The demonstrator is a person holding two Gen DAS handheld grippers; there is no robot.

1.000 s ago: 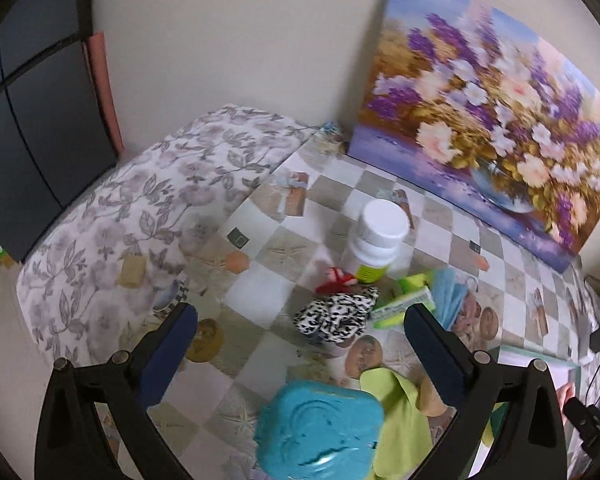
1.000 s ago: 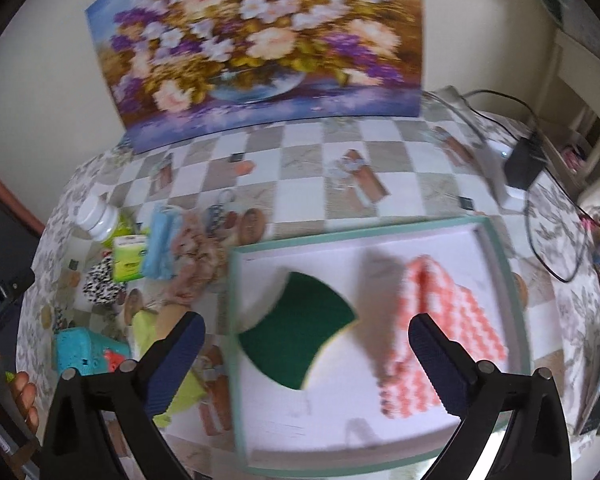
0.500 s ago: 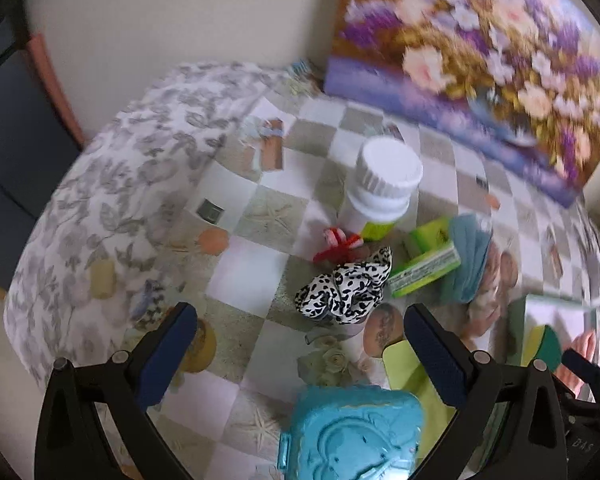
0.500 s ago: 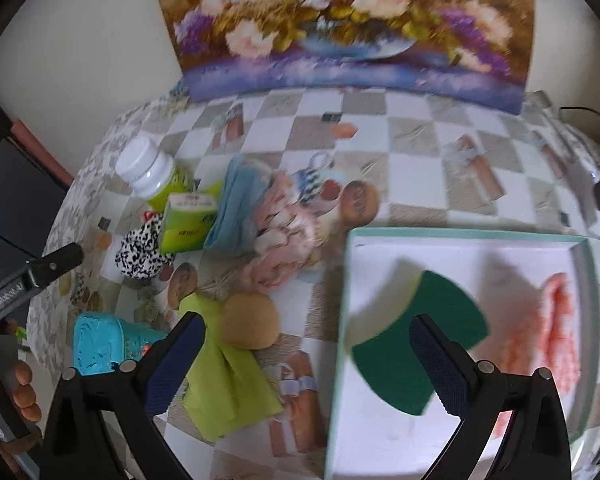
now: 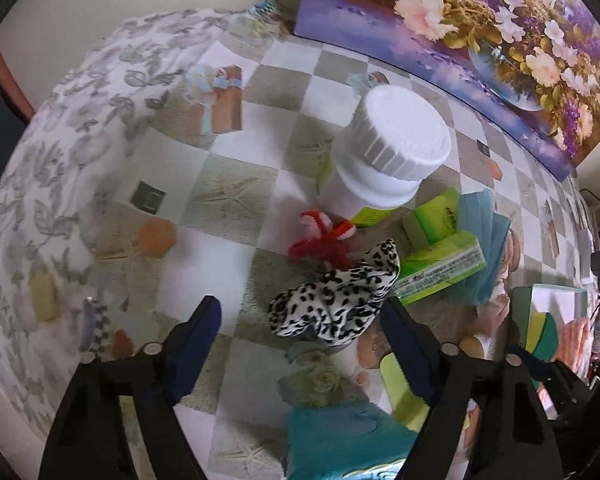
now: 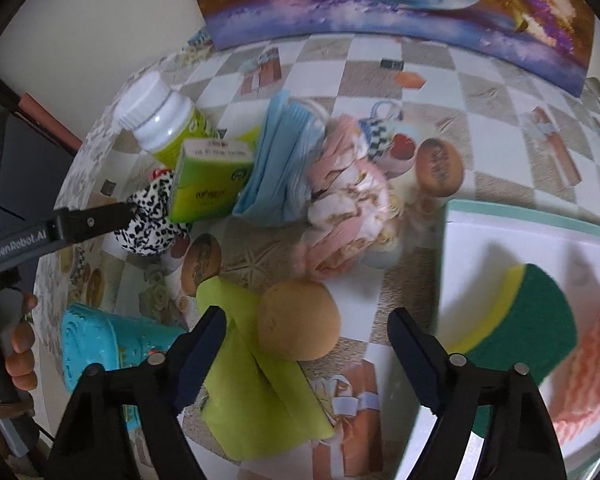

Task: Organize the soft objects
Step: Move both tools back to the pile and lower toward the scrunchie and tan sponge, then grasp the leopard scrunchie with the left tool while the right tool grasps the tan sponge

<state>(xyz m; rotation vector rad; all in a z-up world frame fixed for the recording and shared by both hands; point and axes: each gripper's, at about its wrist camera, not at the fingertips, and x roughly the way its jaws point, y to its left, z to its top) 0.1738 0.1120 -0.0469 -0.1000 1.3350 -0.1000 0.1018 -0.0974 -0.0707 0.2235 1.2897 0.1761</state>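
Left gripper points steeply down over the checkered tablecloth. Jaws part open, have just been closing in; nothing gripped. The leopard-print scrunchie lies in the gap, nearer the right-hand finger; pads not pressing on it. Its long axis runs on a slant, from lower left by the fingers up to a pointed end at upper right, toward the green tissue pack.

Just beyond the scrunchie: a red-and-white fuzzy piece, then an upright white-capped bottle. Folded blue cloths sit behind the tissue pack. A teal box fills the bottom edge.

Right gripper also aims down, jaws part open and just closing in, holding nothing. A round tan sponge ball sits between the fingers, clear of both. It rests on the edge of a lime-green cloth, whose long axis runs from upper left to lower right, passing beside the left-hand finger.

Pink crumpled fabric lies beyond the ball. To the right, a white tray with a mint rim holds a green-and-yellow scouring sponge and an orange-and-white cloth. A hand grips the other tool's handle at far left.
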